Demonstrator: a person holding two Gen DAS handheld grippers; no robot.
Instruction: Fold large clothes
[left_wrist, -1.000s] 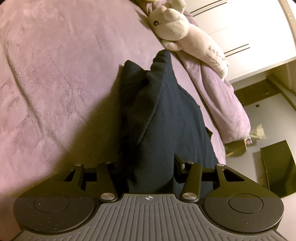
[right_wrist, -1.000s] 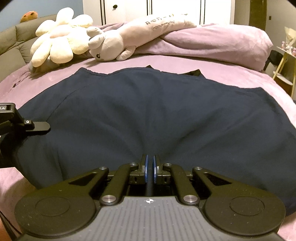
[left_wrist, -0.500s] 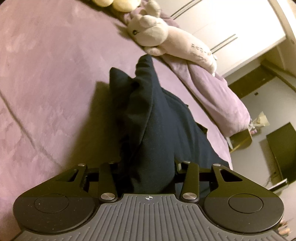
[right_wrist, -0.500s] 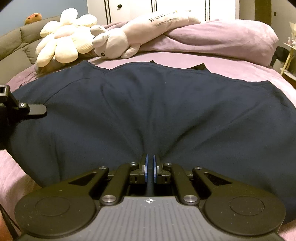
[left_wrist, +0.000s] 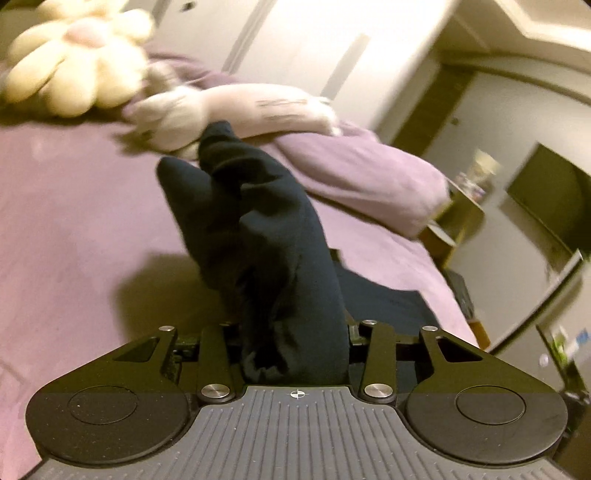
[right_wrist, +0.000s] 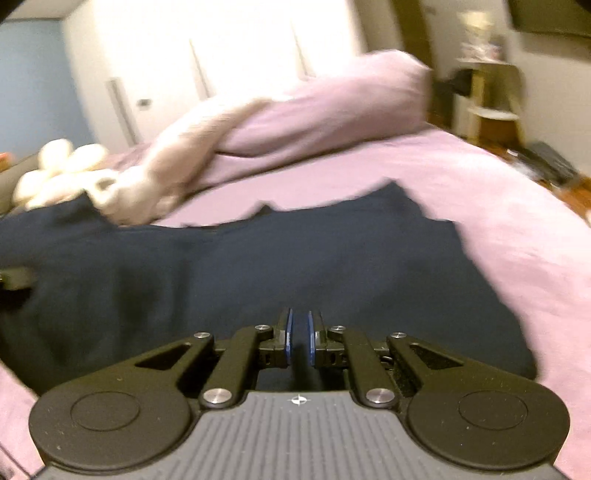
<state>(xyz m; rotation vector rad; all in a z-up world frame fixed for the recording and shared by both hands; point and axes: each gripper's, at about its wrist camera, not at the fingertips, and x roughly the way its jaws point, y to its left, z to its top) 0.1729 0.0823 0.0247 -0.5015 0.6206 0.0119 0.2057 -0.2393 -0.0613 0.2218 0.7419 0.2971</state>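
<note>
A large navy garment (right_wrist: 295, 258) lies spread on the purple bed (right_wrist: 498, 206). My left gripper (left_wrist: 295, 325) has a thick bunch of this navy garment (left_wrist: 273, 229) between its jaws, which are closing on it. The bunch stands lifted off the bed (left_wrist: 74, 221), and the cloth hides the fingertips. In the right wrist view my right gripper (right_wrist: 298, 332) sits at the garment's near edge. Its blue pads (right_wrist: 289, 332) stand a narrow slit apart, with a thin dark fold between them. A blurred part of the left gripper (right_wrist: 14, 277) shows at the left edge.
A cream flower plush (left_wrist: 74, 70) and a long pale plush animal (left_wrist: 258, 107) lie at the head of the bed beside a bunched purple duvet (right_wrist: 314, 114). A small bedside table (right_wrist: 491, 96) stands right of the bed. White wardrobe doors (right_wrist: 240, 44) are behind.
My left gripper rose and rolled, lifting the bunched cloth off the bed. My right gripper swung sideways, so the garment's right edge now shows. Both views are blurred by motion.
</note>
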